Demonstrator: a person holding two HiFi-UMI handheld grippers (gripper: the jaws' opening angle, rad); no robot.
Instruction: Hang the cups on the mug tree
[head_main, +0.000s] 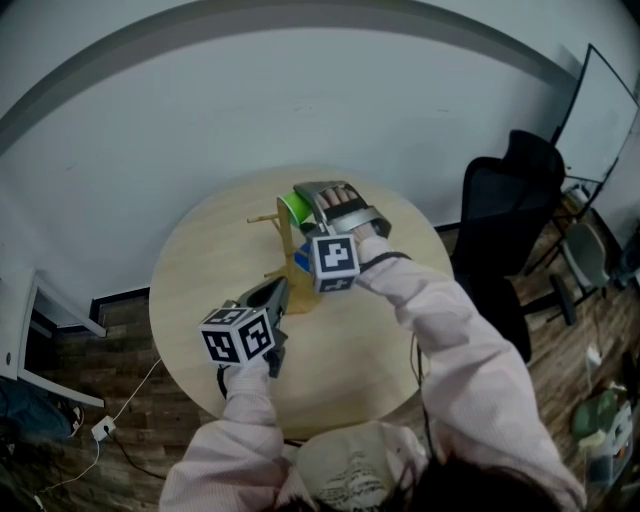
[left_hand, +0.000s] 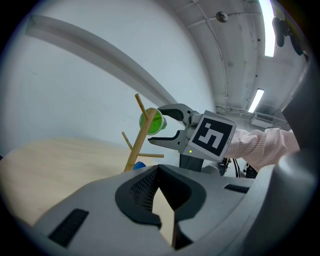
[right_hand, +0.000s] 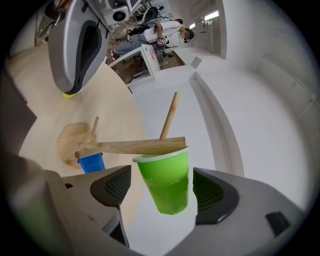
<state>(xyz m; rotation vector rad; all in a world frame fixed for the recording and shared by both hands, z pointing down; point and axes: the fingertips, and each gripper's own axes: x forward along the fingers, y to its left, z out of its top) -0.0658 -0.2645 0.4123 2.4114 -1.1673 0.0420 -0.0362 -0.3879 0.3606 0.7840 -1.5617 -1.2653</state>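
On the round table (head_main: 200, 260) stands a wooden mug tree (head_main: 285, 235). A green cup (head_main: 293, 207) hangs at its top peg, with a blue cup (head_main: 302, 260) lower down. My right gripper (head_main: 312, 205) is open with the green cup (right_hand: 167, 182) between its pads, a gap on each side; the cup's rim is against the peg of the mug tree (right_hand: 130, 146). The blue cup (right_hand: 91, 162) shows near the base. My left gripper (head_main: 277, 292) is shut and empty, by the tree's foot. In the left gripper view, the right gripper (left_hand: 156, 126) brackets the green cup (left_hand: 153, 121).
Black office chairs (head_main: 500, 230) stand to the right of the table. A white wall curves behind it. A cable and plug (head_main: 103, 428) lie on the wooden floor at the left. The left gripper (right_hand: 75, 50) hangs in the upper left of the right gripper view.
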